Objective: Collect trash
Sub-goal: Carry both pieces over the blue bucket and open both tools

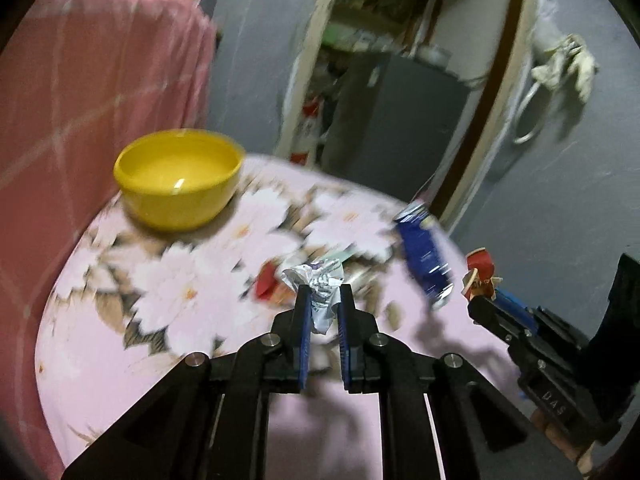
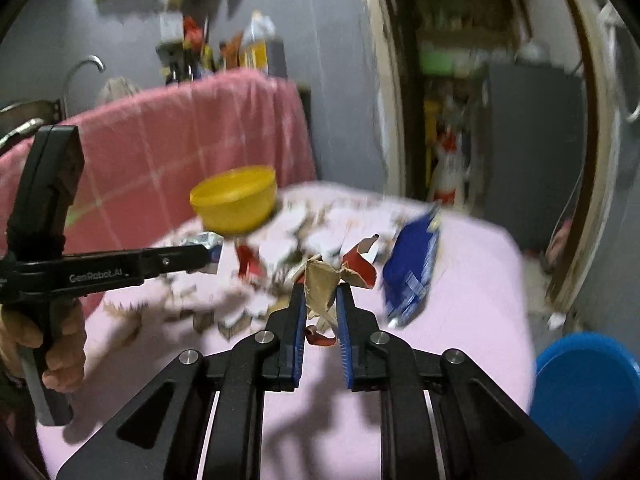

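Note:
My left gripper is shut on a crumpled silver-white wrapper, lifted above the pink floral tablecloth. That gripper also shows in the right wrist view, with the wrapper at its tip. My right gripper is shut on a torn brown-and-red cardboard scrap; in the left wrist view it holds the same scrap. A blue snack bag lies to the right, and a red scrap rests on the cloth. A yellow bowl stands at the back left.
A pink checked cloth covers something tall behind and left of the table. A blue bin sits low at the right past the table edge. Behind is an open doorway with a grey cabinet. A hand grips the left tool's handle.

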The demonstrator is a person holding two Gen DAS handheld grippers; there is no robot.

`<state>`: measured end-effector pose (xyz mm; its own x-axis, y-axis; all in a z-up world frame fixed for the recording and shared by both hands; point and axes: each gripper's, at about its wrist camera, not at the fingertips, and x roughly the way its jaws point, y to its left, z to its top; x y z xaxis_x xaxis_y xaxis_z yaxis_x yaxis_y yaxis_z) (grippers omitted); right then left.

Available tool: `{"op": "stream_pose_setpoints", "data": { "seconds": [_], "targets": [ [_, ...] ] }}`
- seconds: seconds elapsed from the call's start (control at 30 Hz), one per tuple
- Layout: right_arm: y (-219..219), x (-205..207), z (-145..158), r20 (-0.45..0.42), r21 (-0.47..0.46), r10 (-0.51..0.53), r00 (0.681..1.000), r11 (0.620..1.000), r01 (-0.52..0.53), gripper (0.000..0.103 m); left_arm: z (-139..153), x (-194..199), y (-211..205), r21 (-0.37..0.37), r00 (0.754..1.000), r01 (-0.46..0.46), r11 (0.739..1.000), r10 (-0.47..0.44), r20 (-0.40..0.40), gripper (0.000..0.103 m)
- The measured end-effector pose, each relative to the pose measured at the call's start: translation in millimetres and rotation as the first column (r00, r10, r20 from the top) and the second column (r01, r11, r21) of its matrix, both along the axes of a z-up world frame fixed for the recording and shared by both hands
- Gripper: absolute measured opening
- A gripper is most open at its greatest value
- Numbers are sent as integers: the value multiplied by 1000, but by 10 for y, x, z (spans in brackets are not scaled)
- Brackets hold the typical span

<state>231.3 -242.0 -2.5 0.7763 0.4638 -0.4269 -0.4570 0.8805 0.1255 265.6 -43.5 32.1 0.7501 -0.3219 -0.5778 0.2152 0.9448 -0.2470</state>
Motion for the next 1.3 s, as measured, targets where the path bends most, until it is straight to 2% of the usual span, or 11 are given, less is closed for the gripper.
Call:
{"op": "stream_pose_setpoints", "data": {
  "seconds": [0.1, 0.2, 0.33, 0.43, 0.6, 0.7, 0.9, 1.0, 1.17, 1.23, 1.3],
  "targets": [
    [-160, -169, 159, 120, 19, -80, 990, 997, 79, 13, 201, -51, -206, -15, 996, 45, 999, -43, 83, 10],
    [-398, -319, 315, 220, 67, -177, 959, 984, 166, 13, 383, -87, -489, -33, 982, 105, 994, -98, 159, 10],
    [-758, -440, 436, 278, 115, -316, 907, 949, 295, 13, 538, -92, -931, -35, 960, 190, 981, -179, 215, 10],
    [-973, -493, 453, 281, 127, -401, 872, 916, 381, 13, 597, -91, -1260, -30, 943, 256, 966, -244, 225, 10],
    [-1393, -500, 371, 205, 156, -522, 828, 853, 499, 14, 522, 14, -1746, -32, 923, 347, 937, -335, 187, 10],
    [-1632, -500, 276, 142, 143, -587, 797, 809, 570, 15, 395, 138, -2044, -32, 914, 395, 918, -389, 116, 10],
    [-2058, -320, -12, -78, 93, -658, 749, 743, 662, 15, 48, 372, -2479, -23, 892, 448, 894, -449, -46, 10],
    [-2184, -279, -107, -152, 93, -667, 729, 725, 683, 15, -109, 463, -2643, -20, 882, 462, 887, -462, -98, 10],
    [-2251, -216, -217, -213, 43, -678, 704, 713, 700, 19, -328, 538, -2809, 10, 865, 486, 874, -479, -148, 12],
    [-2285, -202, -239, -230, 34, -682, 695, 708, 706, 32, -405, 609, -2884, 18, 862, 489, 872, -479, -168, 16],
    [-2330, -217, -257, -244, 36, -685, 686, 701, 712, 33, -488, 603, -2918, 20, 863, 484, 875, -473, -180, 27]
  ]
}}
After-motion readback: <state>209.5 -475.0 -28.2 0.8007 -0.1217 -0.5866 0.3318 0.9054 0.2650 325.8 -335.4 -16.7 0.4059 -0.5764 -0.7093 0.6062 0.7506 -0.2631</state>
